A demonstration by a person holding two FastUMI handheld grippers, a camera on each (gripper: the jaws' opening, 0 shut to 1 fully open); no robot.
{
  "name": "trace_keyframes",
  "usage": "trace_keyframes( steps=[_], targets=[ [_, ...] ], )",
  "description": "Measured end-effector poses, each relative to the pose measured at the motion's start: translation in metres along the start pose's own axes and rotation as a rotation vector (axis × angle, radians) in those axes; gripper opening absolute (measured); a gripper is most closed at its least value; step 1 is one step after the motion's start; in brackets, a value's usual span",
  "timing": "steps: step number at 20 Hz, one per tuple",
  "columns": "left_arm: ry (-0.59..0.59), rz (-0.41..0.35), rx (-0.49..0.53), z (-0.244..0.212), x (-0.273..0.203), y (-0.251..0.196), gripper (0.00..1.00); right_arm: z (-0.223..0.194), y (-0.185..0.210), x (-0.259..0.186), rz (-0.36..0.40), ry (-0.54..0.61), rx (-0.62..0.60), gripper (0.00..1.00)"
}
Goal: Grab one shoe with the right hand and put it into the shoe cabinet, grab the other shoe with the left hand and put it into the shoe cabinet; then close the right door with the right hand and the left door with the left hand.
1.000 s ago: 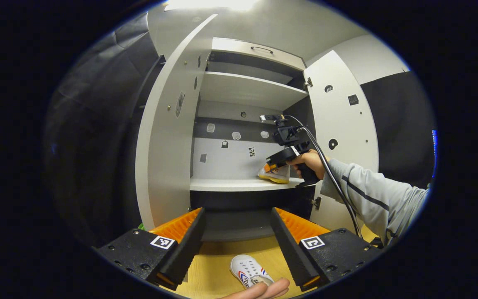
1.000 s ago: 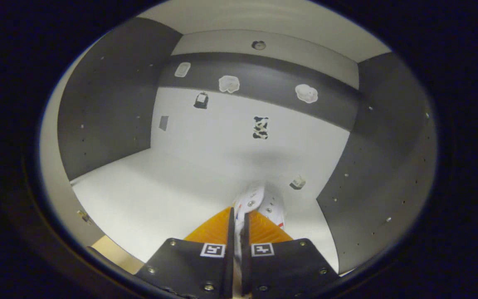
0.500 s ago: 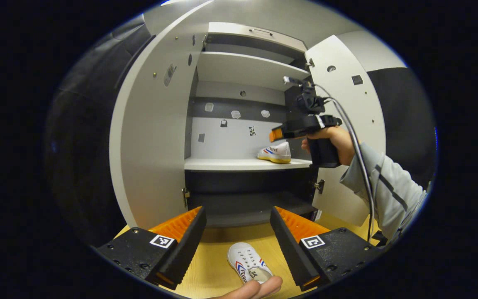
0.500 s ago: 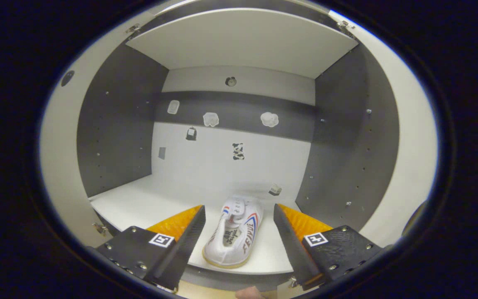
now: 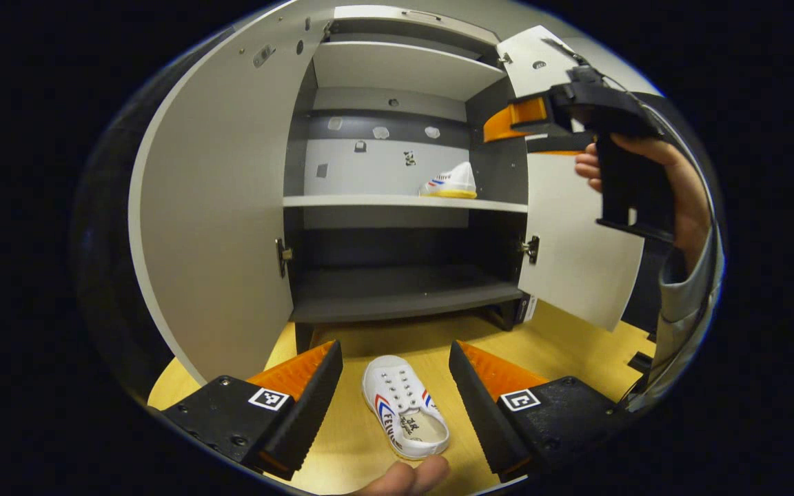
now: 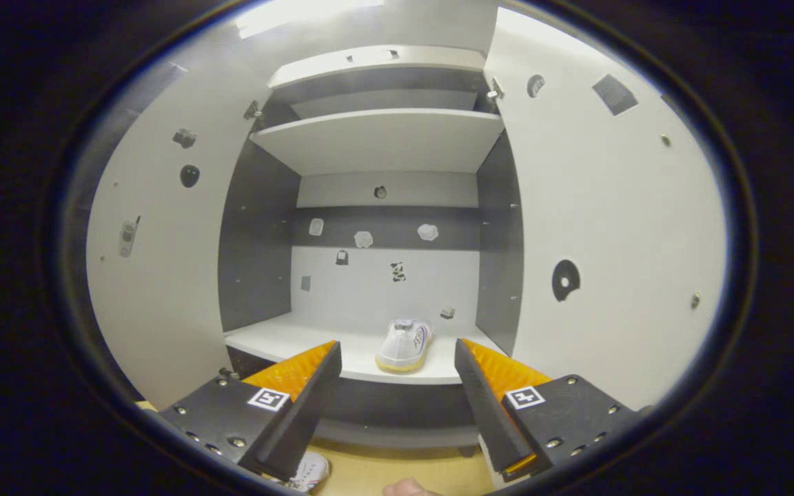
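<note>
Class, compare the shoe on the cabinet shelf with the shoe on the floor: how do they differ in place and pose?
The shelf shoe sits on the white middle shelf at the right; the floor shoe lies on the wooden floor before the cabinet. The floor shoe lies between the open left gripper fingers, ungripped; the shelf shoe is clear of the open right gripper. Both are white with red and blue stripes.
</note>
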State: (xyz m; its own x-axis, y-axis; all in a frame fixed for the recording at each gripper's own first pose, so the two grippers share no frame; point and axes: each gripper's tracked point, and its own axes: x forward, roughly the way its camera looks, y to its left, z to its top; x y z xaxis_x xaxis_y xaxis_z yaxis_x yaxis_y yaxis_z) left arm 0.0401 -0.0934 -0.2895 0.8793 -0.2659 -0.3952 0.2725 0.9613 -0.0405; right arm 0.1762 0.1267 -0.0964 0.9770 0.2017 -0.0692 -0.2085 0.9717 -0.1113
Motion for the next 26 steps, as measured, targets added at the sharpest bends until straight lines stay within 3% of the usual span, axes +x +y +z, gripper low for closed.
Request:
trace_keyframes(
  steps=[5, 9, 14, 18, 20, 22, 24, 26],
  targets=[
    [0.085, -0.009, -0.029, -0.051, 0.019, 0.009, 0.96, -0.021, -0.003, -0.057, -0.016, -0.050, 0.011, 0.98],
    [0.247, -0.011, -0.062, -0.106, 0.035, 0.016, 0.96, -0.045, -0.003, -0.085, -0.029, -0.077, -0.006, 0.98],
    [0.368, 0.016, -0.071, -0.134, 0.051, 0.025, 0.96, -0.083, -0.008, -0.086, -0.015, -0.042, -0.009, 0.98],
    [0.467, -0.052, -0.121, -0.148, 0.058, 0.015, 0.96, -0.087, -0.013, -0.082, 0.006, -0.042, 0.057, 0.99],
    [0.508, -0.059, -0.139, -0.155, 0.061, 0.013, 0.87, -0.082, -0.014, -0.081, 0.018, -0.061, 0.084, 0.99],
    [0.520, -0.092, -0.152, -0.154, 0.066, 0.007, 0.86, -0.084, -0.016, -0.080, 0.008, -0.057, 0.070, 0.98],
    [0.527, -0.081, -0.150, -0.154, 0.069, 0.008, 0.70, -0.085, -0.017, -0.080, 0.002, -0.046, 0.060, 0.98],
    [0.528, -0.065, -0.157, -0.152, 0.066, 0.009, 0.64, -0.084, -0.019, -0.081, -0.007, -0.040, 0.068, 0.98]
  ],
)
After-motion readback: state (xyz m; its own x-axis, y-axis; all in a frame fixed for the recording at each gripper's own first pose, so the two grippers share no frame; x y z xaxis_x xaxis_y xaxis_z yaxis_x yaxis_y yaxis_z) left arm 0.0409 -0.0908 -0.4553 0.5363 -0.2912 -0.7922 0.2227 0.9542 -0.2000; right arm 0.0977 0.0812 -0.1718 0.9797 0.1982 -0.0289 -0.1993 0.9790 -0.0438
